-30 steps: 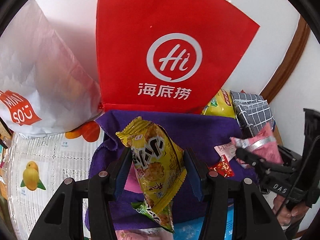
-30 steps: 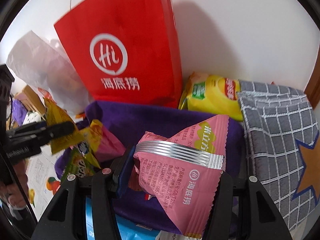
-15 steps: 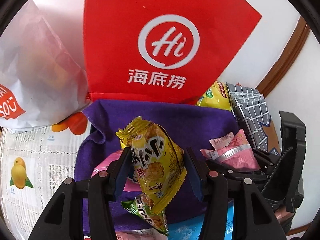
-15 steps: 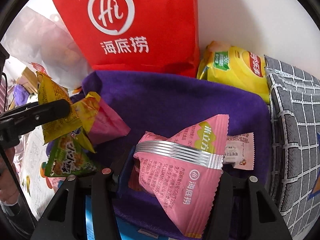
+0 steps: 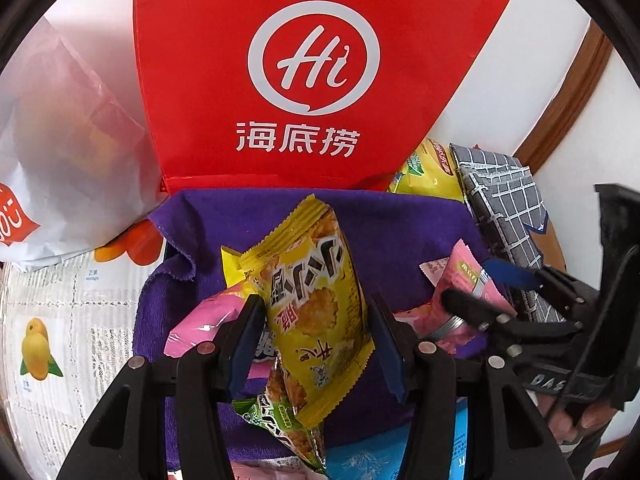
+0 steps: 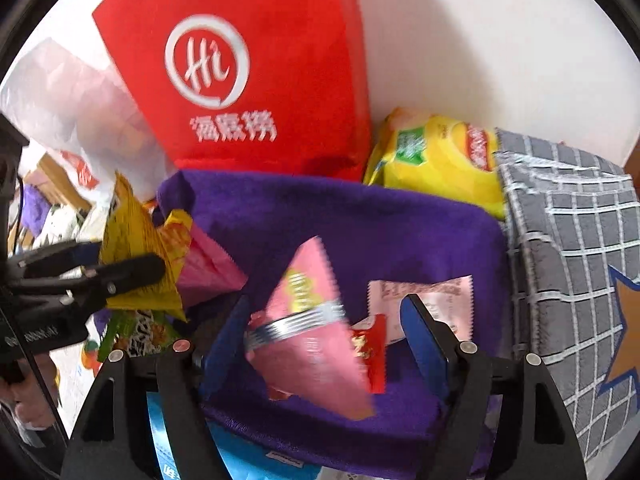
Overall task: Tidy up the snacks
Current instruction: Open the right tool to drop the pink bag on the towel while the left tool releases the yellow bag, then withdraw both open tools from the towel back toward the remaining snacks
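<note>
Purple-lined bin (image 6: 360, 220) holds packets; left tool (image 5: 316, 344) parted, right tool (image 6: 324, 344) parted.

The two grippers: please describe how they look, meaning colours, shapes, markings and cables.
The left gripper and the right gripper look alike: matte black angular bodies with round silver pivot pins, each with two flat fingers faced in blue pads. Seen from the left wrist camera, the right gripper's body has white lettering, only partly readable, and a thin black cable beside it. No sleeves are visible.
</note>
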Tool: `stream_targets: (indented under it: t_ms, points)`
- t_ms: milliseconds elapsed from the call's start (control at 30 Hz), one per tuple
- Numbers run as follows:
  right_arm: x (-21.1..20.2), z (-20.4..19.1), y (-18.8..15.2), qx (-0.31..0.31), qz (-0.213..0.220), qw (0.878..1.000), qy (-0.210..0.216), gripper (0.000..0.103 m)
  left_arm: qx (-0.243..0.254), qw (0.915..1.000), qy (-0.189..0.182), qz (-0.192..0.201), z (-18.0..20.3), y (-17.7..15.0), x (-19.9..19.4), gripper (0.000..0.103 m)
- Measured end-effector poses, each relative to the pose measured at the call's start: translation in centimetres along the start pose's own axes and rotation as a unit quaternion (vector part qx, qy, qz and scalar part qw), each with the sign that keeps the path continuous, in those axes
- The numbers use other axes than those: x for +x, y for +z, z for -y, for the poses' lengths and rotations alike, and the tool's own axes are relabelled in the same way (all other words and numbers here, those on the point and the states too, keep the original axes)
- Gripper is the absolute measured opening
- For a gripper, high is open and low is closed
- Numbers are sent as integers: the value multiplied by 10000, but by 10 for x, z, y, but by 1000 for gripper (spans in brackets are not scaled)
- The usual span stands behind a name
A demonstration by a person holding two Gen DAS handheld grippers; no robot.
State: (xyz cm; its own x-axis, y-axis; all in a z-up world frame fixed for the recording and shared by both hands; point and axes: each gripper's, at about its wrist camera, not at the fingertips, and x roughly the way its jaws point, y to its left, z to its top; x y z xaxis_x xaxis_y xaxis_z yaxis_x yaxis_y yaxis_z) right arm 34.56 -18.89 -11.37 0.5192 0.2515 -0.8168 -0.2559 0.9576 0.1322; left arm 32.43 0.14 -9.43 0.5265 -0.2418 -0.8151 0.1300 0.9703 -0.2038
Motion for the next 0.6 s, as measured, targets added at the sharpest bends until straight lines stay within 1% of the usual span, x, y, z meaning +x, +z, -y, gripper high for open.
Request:
stream_targets:
  t_ms: [167,200,333,467,600]
  points:
    - [-14,7,4,161,196,9997,-48,78,1,9999,7,-144,1,0,2,53]
    - [-17,7,4,170,228,9996,-81,78,11,9999,29,-156,1,0,1,56]
    - [-31,3,3,141,366,9989,-259,78,38,9999,50,-80,6,1,-9,66]
    - [-50,-2,-5,154,622,9973,-349,78,142,9998,137,50,14,1,-23,70]
    - [-71,-5,-19,174,694,9966,-407,78,259,9989,353,138,24,-2,-38,75]
